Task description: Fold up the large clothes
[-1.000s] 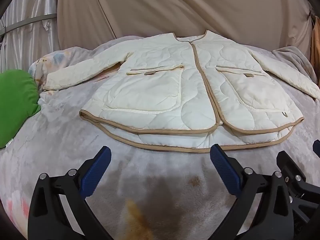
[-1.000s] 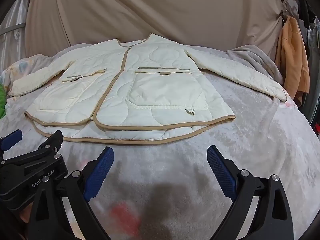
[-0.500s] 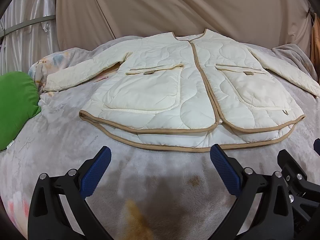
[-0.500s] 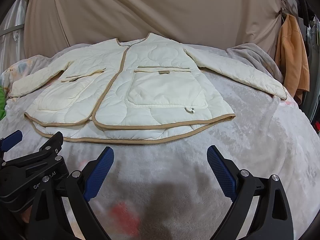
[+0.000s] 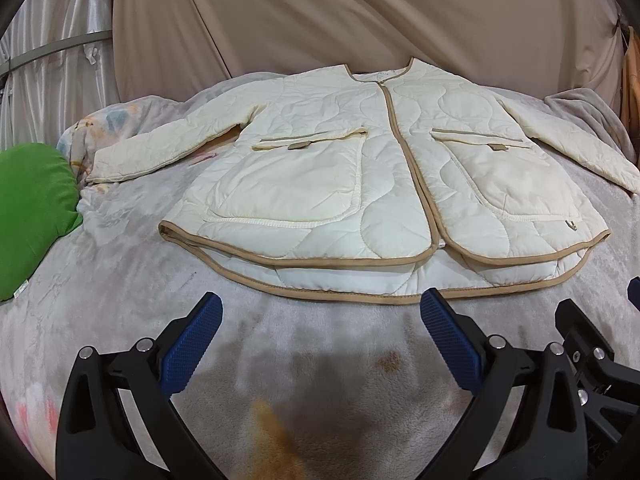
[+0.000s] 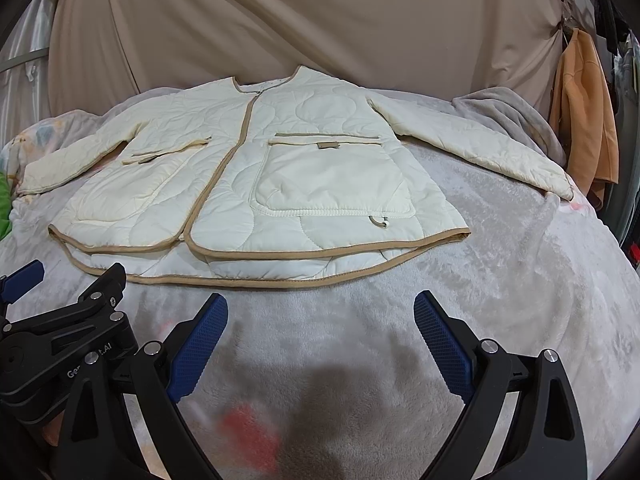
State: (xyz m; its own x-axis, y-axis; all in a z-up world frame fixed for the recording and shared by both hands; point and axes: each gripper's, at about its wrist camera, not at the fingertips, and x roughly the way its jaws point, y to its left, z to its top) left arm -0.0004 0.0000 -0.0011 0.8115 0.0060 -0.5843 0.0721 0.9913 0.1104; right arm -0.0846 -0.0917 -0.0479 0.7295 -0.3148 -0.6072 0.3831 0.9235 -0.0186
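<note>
Cream quilted jacket with tan binding (image 5: 384,184) lies flat on the grey plush bed (image 5: 120,288), collar far, hem nearest you. Your left gripper (image 5: 320,336) and right gripper (image 6: 320,336), both spread and empty, hover just short of the hem.
</note>
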